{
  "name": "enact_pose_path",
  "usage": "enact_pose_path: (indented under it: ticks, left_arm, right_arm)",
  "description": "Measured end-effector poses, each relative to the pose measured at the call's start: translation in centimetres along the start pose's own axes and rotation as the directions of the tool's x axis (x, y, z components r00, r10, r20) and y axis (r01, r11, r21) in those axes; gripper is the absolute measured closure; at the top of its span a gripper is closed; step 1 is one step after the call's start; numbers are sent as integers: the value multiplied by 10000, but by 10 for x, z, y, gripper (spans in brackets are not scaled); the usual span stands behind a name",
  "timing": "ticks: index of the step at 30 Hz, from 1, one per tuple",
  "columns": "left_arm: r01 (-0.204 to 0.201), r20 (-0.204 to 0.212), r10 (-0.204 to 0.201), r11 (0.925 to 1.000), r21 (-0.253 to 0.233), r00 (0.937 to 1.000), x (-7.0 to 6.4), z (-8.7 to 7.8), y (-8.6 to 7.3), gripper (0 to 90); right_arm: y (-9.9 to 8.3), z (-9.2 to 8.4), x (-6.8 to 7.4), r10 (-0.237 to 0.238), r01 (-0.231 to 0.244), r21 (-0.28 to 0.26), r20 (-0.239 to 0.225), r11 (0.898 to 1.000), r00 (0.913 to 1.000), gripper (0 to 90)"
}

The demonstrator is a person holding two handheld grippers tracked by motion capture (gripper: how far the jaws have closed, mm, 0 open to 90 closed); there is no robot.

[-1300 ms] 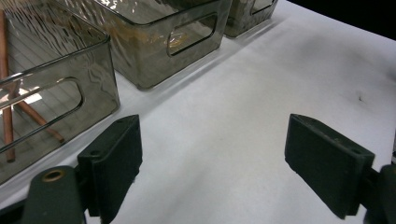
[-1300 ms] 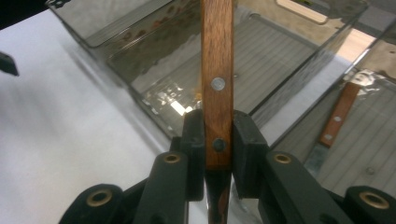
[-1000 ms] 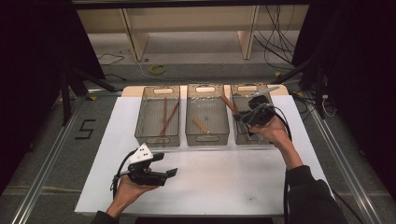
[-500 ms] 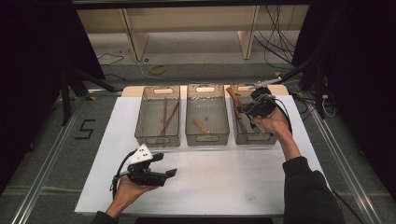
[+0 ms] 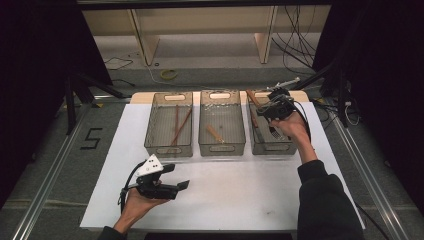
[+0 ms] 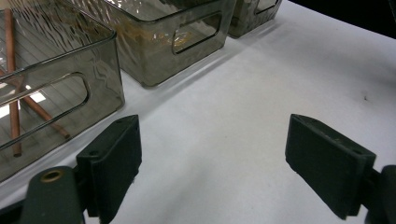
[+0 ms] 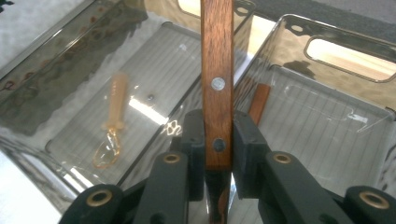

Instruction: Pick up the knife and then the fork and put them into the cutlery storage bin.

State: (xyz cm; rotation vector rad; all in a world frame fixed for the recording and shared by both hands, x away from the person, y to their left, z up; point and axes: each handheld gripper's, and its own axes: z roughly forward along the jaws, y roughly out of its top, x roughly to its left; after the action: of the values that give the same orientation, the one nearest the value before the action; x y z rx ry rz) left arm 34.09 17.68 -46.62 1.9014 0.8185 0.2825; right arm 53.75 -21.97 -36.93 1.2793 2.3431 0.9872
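Black curtains (image 5: 35,75) hang at both sides of the frame. Pale wooden shelving (image 5: 200,25) stands at top centre. Cables (image 5: 300,35) trail over the grey floor (image 5: 55,165) at upper right.

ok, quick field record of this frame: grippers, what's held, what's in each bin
right gripper: shut on wooden handle, over right bin
left gripper: open, holding nothing, above white table sheet
left bin: two chopsticks
middle bin: one small amber spoon
right bin: another wooden-handled piece
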Motion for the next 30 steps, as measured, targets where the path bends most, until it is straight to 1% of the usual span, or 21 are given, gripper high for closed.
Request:
enact_pose_path:
  ticks: [7, 15, 21, 25, 26, 30]
  left_arm:
    - [-6, -40, 6, 10000, -12, 10000, 0, 0, 0, 180]
    - [42, -92, -43, 9999, -116, 9999, 1, 0, 0, 179]
    - [72, -132, -74, 9999, -133, 9999, 2, 0, -1, 179]
    - [55, -110, -56, 9999, -100, 9999, 2, -1, 0, 179]
    - [114, -125, -116, 9998, -155, 9999, 2, -1, 0, 179]
    - [131, -138, -133, 9998, -166, 9998, 3, -2, 0, 179]
  right_arm:
    - [2, 4, -5, 316, -316, -6, 252, 9995, 9992, 778]
    - [2, 9, -12, 681, -687, 98, 576, 9976, 9960, 777]
    - [0, 14, -18, 1007, -1021, 164, 712, 9946, 9924, 777]
    - [0, 17, -20, 1111, -1130, 202, 778, 9934, 9908, 777]
    - [0, 17, -20, 1142, -1161, 197, 771, 9930, 9905, 777]
    - [-1, 19, -21, 1219, -1242, 238, 818, 9920, 9892, 777]
